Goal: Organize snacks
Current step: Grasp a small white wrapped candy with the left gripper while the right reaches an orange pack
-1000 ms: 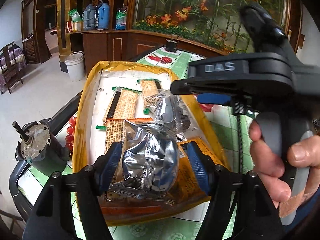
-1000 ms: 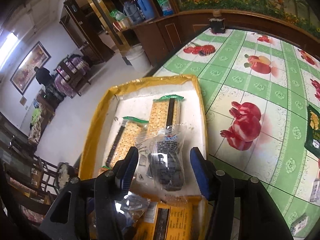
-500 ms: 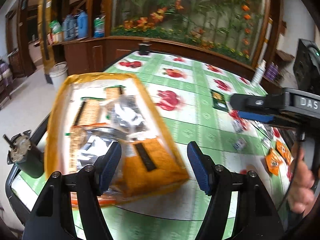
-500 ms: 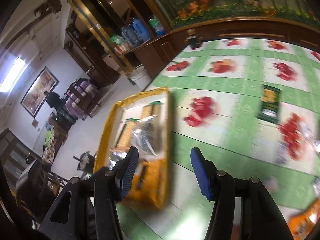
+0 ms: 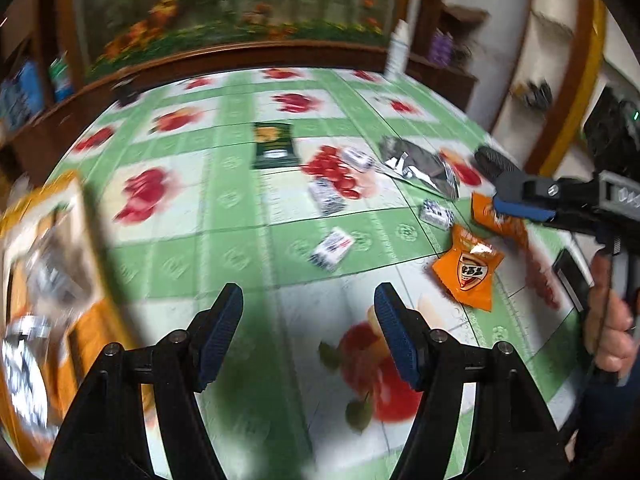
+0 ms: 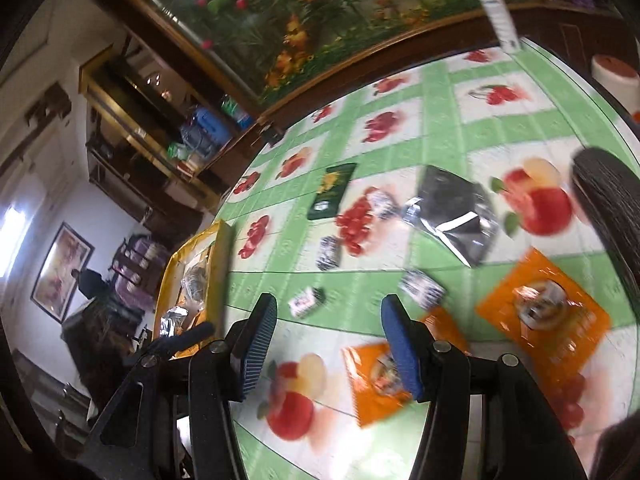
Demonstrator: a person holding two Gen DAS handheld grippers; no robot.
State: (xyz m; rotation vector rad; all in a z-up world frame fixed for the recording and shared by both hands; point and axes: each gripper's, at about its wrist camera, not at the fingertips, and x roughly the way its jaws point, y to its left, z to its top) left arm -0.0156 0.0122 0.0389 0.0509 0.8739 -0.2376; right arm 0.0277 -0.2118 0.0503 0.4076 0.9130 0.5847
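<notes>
While both claws stand spread and empty, the right gripper (image 6: 328, 344) hangs nearest an orange packet (image 6: 378, 384) lying just right of its fingers, far from the yellow tray (image 6: 220, 264) at left; left gripper (image 5: 308, 332) trails.

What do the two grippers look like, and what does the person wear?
Both the left gripper and the right gripper have black plastic arms with silver screws and ribbed blue pads. Seen from the left wrist, the right gripper's body carries white letters. The hand is bare; a dark sleeve edge shows below it.
</notes>
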